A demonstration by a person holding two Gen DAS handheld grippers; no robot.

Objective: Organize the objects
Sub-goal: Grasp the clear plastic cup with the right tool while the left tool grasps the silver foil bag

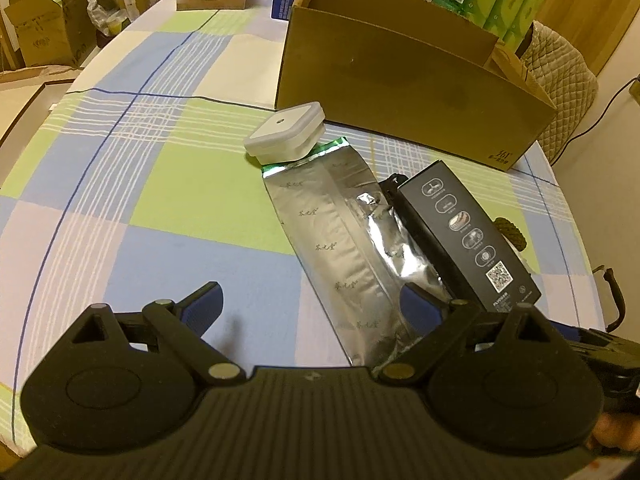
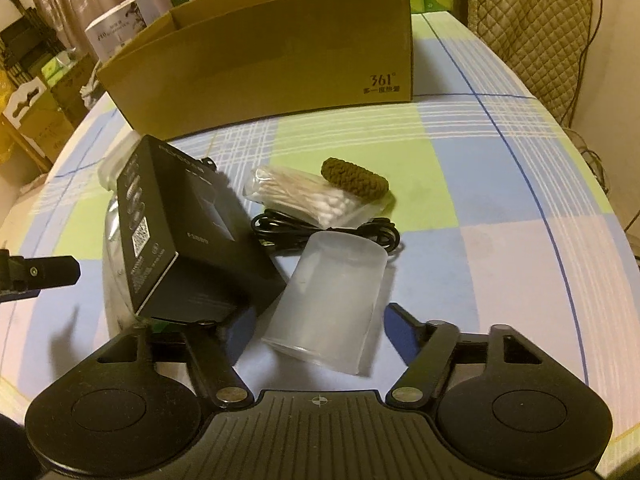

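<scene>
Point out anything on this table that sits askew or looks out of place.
The white square container sits tilted, one edge propped on the top of the silver foil pouch. The black box leans on that pouch too. The translucent plastic cup lies on its side. No spill or damage is visible.

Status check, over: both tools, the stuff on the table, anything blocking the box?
Left tool open over foil pouch. Right tool open around frosted cup. Cardboard box beyond; black carton leans beside cup.
</scene>
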